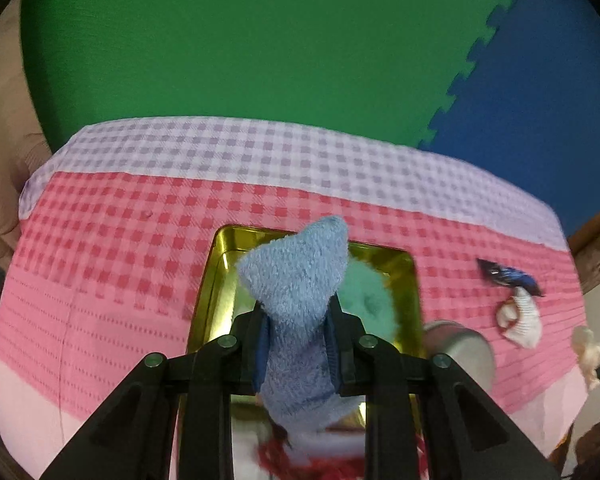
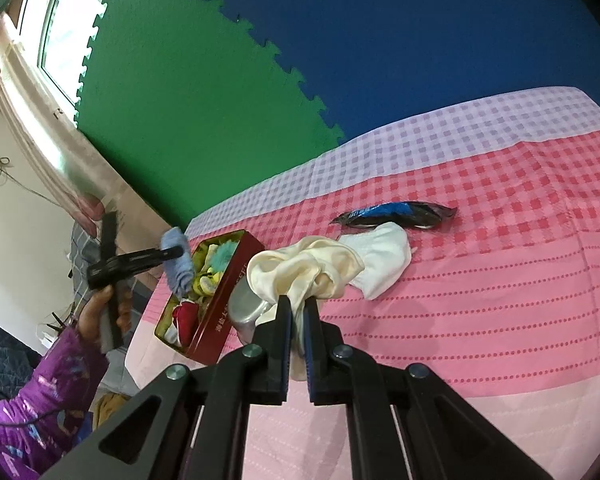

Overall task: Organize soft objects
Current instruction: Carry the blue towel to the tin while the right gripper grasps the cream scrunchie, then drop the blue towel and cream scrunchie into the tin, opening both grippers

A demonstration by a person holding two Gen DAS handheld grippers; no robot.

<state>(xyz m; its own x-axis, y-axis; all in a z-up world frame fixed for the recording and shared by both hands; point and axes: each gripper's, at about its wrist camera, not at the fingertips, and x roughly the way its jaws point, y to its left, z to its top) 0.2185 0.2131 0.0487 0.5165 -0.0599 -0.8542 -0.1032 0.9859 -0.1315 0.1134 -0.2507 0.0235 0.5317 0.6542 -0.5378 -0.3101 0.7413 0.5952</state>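
Presently both tongs are loaded, and the step in hand is judged to be delivery of soft items into the tin. The left tongs (image 1: pixel 300 340) are clamped on a blue fleecy cloth (image 1: pixel 300 280), held above the gold-lined tin (image 1: pixel 212 280), which already contains a teal fluffy item (image 1: pixel 368 300) and, seen from the right wrist view, yellow and red pieces. The right tongs (image 2: pixel 298 320) are pinched on a cream satin cloth (image 2: pixel 304 268), lifted off the checked surface (image 2: pixel 480 280) just beside the tin's red wall (image 2: pixel 220 304). A metal can (image 2: pixel 246 308) lies touching or very near that wall. A white cloth (image 2: pixel 384 260) and a blue-black wrapper (image 2: pixel 396 216) remain on the surface, near each other.

Assessment: the next move calls for lowering the blue cloth into the tin and releasing it clear of the rim. The cream cloth would follow; its loose folds may drape over the wall or the can.
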